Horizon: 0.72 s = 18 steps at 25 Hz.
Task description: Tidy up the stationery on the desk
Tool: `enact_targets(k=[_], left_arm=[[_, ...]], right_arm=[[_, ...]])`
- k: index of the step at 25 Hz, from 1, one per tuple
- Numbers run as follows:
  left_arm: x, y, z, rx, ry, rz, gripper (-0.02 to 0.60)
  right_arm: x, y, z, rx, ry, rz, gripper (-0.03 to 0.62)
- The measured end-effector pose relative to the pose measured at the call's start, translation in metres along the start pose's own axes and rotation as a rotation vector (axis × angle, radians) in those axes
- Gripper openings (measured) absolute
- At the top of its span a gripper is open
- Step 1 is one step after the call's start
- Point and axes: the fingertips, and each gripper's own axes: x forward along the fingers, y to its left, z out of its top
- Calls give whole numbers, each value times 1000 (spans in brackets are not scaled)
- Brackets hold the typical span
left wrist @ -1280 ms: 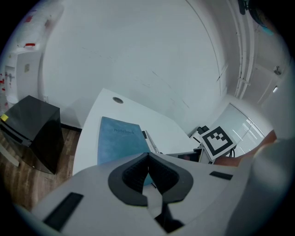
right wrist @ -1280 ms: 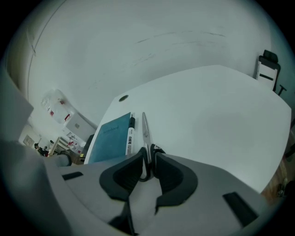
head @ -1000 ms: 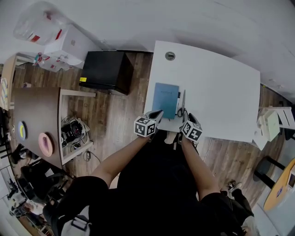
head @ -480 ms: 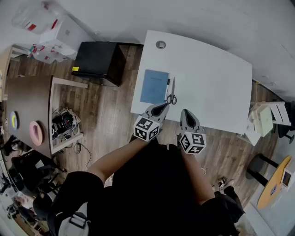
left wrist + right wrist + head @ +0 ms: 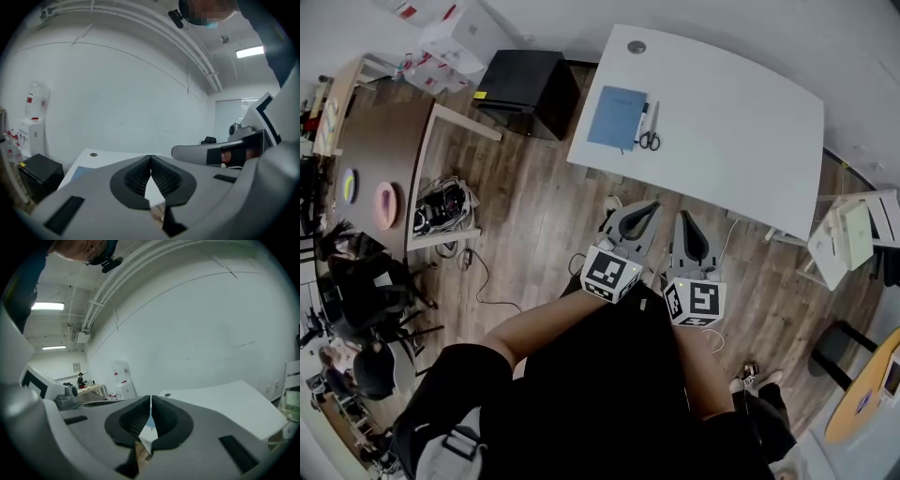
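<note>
So the stationery is all on the white table (image 5: 741, 122), near its left corner on the person's side: a blue notebook (image 5: 617, 117), what looks like a pen (image 5: 639, 120) just beside its right edge, and scissors (image 5: 650, 133) right next to that. They're lined up pretty neatly already.

Both tools are well away from all of it. The left gripper (image 5: 654, 204) and right gripper (image 5: 685, 217) are held side by side over the wood floor, close to the person's body and short of the table edge. Both pairs of jaws are pressed together with nothing in them.

Honestly this could go either way. It fits someone standing back from a row that's been straightened just as well as someone about to walk up and sort it, so I won't call a step. If anything does need shifting, the jaws would have to open and come down over the table, and a flat notebook is awkward to pinch.

On the views: only the head view shows the pen and scissors and how the three lie. The left gripper view (image 5: 150, 157) shows its ribbed pads meeting, the table's far end, a sliver of blue notebook (image 5: 77, 171), plus the other gripper alongside. The right gripper view (image 5: 150, 398) confirms its own jaws are closed and shows much more bare tabletop (image 5: 220, 399).
</note>
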Motion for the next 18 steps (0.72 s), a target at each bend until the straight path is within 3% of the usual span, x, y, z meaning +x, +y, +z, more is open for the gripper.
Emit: enact_targets(k=[6, 12, 18], left_arm=[[-46, -60, 11, 65, -38, 76, 14], [-62, -82, 17, 137, -63, 80, 14], [-70, -90, 21, 113, -78, 78, 14]], right_arm=[[-65, 9, -4, -43, 14, 10, 37], [-89, 18, -6, -67, -13, 19, 35], [-99, 28, 1, -95, -42, 23, 35]])
